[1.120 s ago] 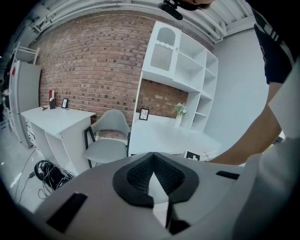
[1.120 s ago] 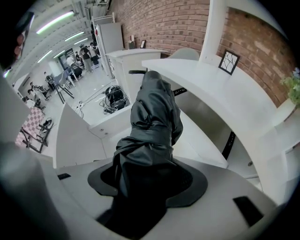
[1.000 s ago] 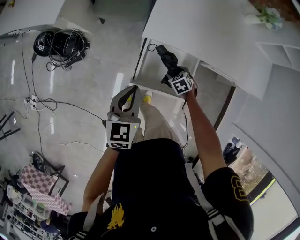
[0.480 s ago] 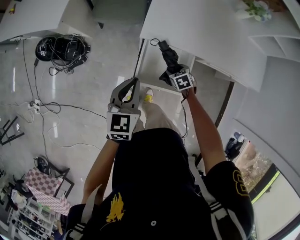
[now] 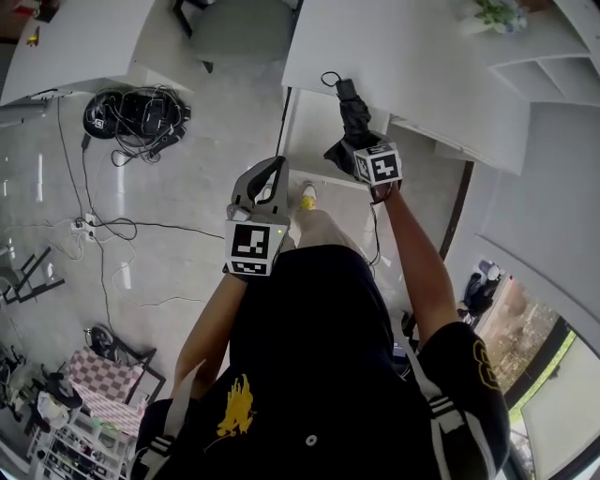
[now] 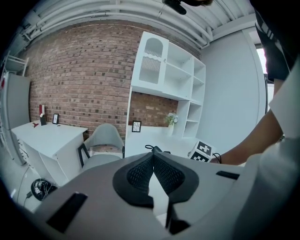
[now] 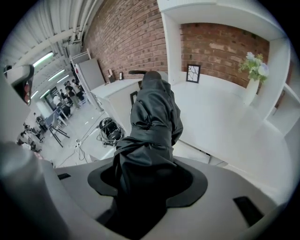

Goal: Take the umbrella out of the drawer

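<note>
Two tongs in play, one loaded. Right tongs (image 5: 354, 150) clamped on the black folded umbrella (image 5: 351, 117); in the right gripper view the fabric fills the gap between the pads, with the jaws held part-way apart by its bulk. Left tongs (image 5: 265, 183) closed tip to tip with nothing between them, hanging over the floor beside the person's leg, well apart from the load.

Key relation: the umbrella's long axis runs straight out along the line the right tongs point. The gripped end sits in the jaws. The far end, with its strap loop, lies up-picture in the head view, across the front edge of the white surface (image 5: 412, 52). The open drawer (image 5: 305, 127) shows beneath and just left of it. The load reads as lifted above the drawer, not lying in it, though no view settles how far clear it is.

Right hand is the nearer one, already holding. Left is nearer the drawer's left side.

Judgement: the next move is to carry the load clear, and the far end could catch the surface edge if it swings.

Count:
- umbrella, one
- drawer open, one
- vase of flowers (image 5: 492, 14), one, on the surface
- framed picture (image 7: 192, 73), one
- grey chair (image 5: 244, 28), one
- cable tangle (image 5: 136, 112) on the floor, one
</note>
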